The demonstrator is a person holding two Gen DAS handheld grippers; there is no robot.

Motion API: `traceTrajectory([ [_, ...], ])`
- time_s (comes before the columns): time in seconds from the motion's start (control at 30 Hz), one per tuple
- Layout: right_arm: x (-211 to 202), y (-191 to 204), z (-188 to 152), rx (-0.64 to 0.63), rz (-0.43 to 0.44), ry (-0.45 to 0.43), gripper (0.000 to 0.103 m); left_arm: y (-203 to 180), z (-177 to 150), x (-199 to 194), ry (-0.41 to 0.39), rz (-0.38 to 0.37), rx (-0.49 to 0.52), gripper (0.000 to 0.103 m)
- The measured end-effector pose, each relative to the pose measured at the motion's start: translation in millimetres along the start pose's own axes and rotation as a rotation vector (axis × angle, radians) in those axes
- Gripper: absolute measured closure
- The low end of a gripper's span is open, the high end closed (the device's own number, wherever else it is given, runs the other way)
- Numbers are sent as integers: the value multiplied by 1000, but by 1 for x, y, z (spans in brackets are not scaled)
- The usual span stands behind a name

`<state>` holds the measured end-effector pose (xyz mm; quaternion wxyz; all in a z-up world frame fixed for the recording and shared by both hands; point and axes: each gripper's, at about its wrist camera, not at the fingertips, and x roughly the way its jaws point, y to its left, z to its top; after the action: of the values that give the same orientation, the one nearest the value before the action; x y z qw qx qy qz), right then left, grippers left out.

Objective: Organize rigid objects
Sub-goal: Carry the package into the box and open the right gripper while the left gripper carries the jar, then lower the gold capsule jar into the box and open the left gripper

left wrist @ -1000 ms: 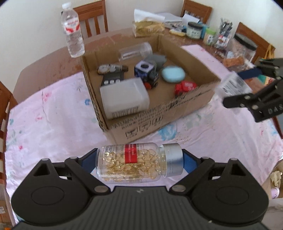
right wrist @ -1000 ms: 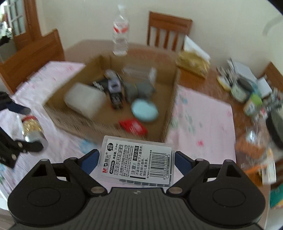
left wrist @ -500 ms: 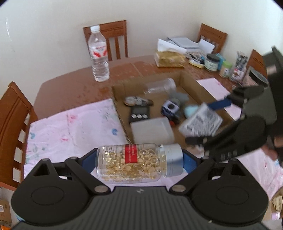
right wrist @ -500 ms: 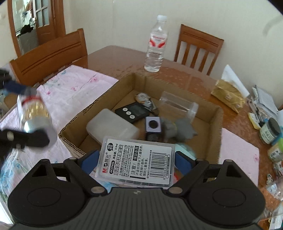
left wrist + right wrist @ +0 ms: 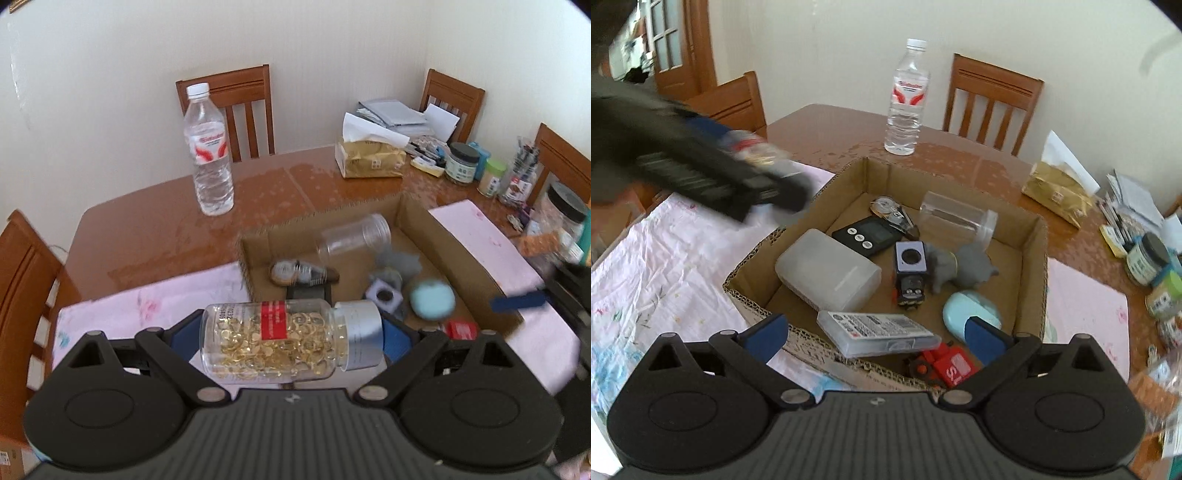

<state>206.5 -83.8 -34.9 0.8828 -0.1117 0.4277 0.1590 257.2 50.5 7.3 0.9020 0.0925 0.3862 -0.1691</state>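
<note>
Left tongs: my left gripper [image 5: 291, 338] is clamped on the clear plastic bottle of golden capsules with a silver cap and red label [image 5: 288, 339], held lying sideways, blue pads on its base and its cap.

Right tongs: my right gripper [image 5: 875, 338] stands apart with nothing between the pads; it hangs over the near edge of the box.

Flat case: the clear flat plastic case with a printed barcode label [image 5: 877, 330] lies inside the open brown cardboard box [image 5: 1032, 266], tilted against the near wall, apart from my pads.

Box contents: a frosted white rectangular tub [image 5: 827, 271], a black digital timer [image 5: 866, 236], a small dark toy train with a white face [image 5: 910, 271], a grey toy animal [image 5: 964, 267], a pale blue oval case [image 5: 971, 308], a clear empty jar on its side [image 5: 955, 214] and a red toy [image 5: 945, 365] at the near corner.

Where the bottle is: in the left wrist view it is above the pink floral cloth [image 5: 147, 306], at the box's near left corner, not yet over the open floor of the box.

Step in hand, as I judge it: carry the capsule bottle in and set it down.

Doing it well: I would aim for the bare cardboard left of the frosted tub, lower the bottle level until it rests, then ease the pads apart slowly, since a round bottle on its side may roll.

Risk: the two grippers are near each other here; I would draw the right one back first.
</note>
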Motion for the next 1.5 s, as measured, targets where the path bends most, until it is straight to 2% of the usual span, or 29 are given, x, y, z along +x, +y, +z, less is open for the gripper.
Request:
traceTrajectory([
  [0.13, -5, -2, -7, 34, -15, 6, 0, -10, 10, 34, 18, -16, 7, 8],
  [0.33, -15, -8, -12, 71, -40, 7, 0, -22, 16, 52, -10, 51, 24, 7],
  [0.47, -21, -10, -12, 87, -53, 8, 0, -22, 17, 37, -40, 75, 19, 7],
  [0.6, -24, -13, -10, 112, -85, 29, 0, -19, 12, 2, -73, 102, -28, 6],
  [0.67, -25, -16, -8, 145, -110, 49, 0, -19, 7, -15, -77, 129, -47, 2],
  [0.8, -28, -25, -5, 232, -151, 98, 0, -19, -9, -45, -43, 199, -108, 1],
  [0.9, -32, -29, -3, 269, -179, 110, 0, -18, -21, -59, -7, 202, -156, 1],
  [1.0, -37, -31, -2, 285, -198, 114, 0, -19, -31, -68, 21, 187, -204, 1],
  [1.17, -42, -36, -2, 311, -218, 121, 0, -27, -42, -70, 77, 204, -221, 1],
  [1.27, -44, -37, -3, 323, -212, 124, 0, -32, -44, -70, 87, 188, -224, 1],
  [1.5, -45, -36, -4, 325, -201, 128, 0, -38, -42, -68, 103, 206, -226, 1],
])
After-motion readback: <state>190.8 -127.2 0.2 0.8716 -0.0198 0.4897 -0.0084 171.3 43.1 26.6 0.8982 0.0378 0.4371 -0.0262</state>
